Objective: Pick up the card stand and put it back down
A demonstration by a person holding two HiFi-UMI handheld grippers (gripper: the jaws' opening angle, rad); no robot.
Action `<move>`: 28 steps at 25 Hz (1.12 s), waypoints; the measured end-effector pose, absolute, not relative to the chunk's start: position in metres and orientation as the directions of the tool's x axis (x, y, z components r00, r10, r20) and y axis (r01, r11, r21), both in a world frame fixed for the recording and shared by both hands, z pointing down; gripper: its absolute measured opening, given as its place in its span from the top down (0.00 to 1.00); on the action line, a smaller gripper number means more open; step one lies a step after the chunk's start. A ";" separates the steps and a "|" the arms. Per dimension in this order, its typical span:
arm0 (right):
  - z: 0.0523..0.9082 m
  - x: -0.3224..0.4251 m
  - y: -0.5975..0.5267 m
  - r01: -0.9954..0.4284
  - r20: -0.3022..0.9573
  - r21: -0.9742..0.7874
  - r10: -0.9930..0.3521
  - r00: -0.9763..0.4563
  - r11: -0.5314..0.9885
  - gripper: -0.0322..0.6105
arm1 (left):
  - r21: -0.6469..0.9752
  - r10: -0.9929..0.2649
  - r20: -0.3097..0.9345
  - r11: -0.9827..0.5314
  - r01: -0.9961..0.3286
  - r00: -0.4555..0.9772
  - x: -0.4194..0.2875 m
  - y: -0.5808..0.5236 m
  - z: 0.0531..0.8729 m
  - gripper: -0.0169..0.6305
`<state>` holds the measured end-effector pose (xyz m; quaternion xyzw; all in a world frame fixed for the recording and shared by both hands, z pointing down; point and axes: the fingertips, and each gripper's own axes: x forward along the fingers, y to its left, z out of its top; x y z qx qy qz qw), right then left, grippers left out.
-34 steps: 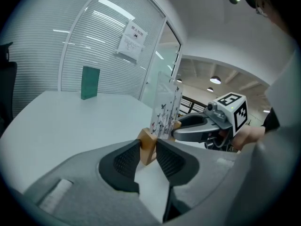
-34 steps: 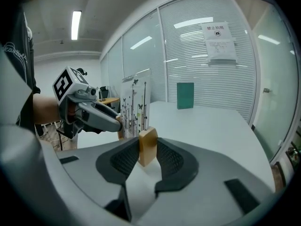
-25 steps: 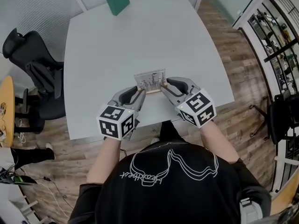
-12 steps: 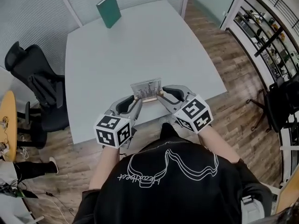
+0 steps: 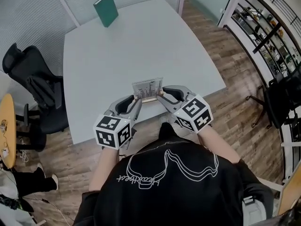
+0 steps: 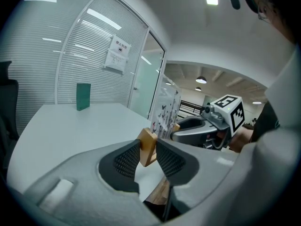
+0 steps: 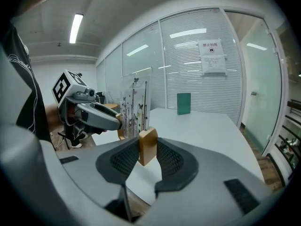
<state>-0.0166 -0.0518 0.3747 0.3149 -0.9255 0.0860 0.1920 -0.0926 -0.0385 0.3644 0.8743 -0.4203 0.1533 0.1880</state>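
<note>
**Card stand pinched at both ends, at the counter's near edge**

Card stand (image 5: 148, 89): upright and facing you, held between your two grippers. It sits over the near edge of the counter (image 5: 131, 46) and looks just clear of the surface.

- Clear panel (image 6: 165, 112): a thin, flat, glossy rectangle, see-through. It is printed with thin dark plant stems and small butterflies.
- Wooden base (image 7: 147, 146): a pale tan bar running under the panel. The finish is smooth and matte, the ends are blocky, and the corners are softly rounded.

Left gripper (image 5: 137, 99): clenched on the left end of the base. Its own view shows the wood block pressed between both pads (image 6: 126, 160). The pads are black with a fine dimpled mesh texture, set in smooth grey moulded shells.

Right gripper (image 5: 161, 94): grasping the right end of the base the same way, with wood tight against both pads. Each gripper carries its black-and-white marker cube near your wrist.

Surroundings:
- The counter is a plain pale grey-white, matte, with rounded corners.
- A green book (image 5: 106, 9) stands upright at the far edge, well apart from the stand.
- A black office chair (image 5: 33, 79) sits off the counter's left side on a wood-plank floor (image 5: 221, 55).
- The glass partition (image 7: 188, 65) behind the counter has horizontal blinds and a paper notice (image 7: 211, 57) stuck to it. The print is too small to read.
</note>
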 end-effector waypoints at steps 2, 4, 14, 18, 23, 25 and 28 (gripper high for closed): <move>0.376 -0.017 -0.052 -0.614 0.415 -0.043 -0.545 -0.729 0.788 0.76 | 0.208 -0.677 0.426 -0.572 -0.793 0.600 -0.093 -0.039 0.365 0.80; 0.377 -0.017 -0.054 -0.612 0.418 -0.043 -0.542 -0.729 0.790 0.76 | 0.216 -0.677 0.425 -0.569 -0.794 0.600 -0.093 -0.040 0.367 0.80; 0.378 -0.014 -0.079 -0.617 0.424 -0.043 -0.545 -0.723 0.786 0.76 | 0.219 -0.673 0.427 -0.571 -0.791 0.604 -0.090 -0.065 0.369 0.80; 0.379 -0.006 -0.096 -0.619 0.429 -0.043 -0.545 -0.720 0.785 0.76 | 0.223 -0.670 0.429 -0.571 -0.790 0.606 -0.082 -0.081 0.370 0.80; 0.380 0.004 -0.122 -0.616 0.435 -0.047 -0.539 -0.721 0.786 0.77 | 0.230 -0.670 0.433 -0.564 -0.793 0.603 -0.072 -0.107 0.371 0.80; 0.381 0.007 -0.134 -0.614 0.438 -0.050 -0.535 -0.723 0.788 0.77 | 0.233 -0.671 0.436 -0.559 -0.796 0.600 -0.069 -0.118 0.372 0.80; 0.384 0.010 -0.151 -0.607 0.441 -0.052 -0.527 -0.726 0.793 0.77 | 0.229 -0.675 0.441 -0.552 -0.802 0.591 -0.065 -0.134 0.375 0.80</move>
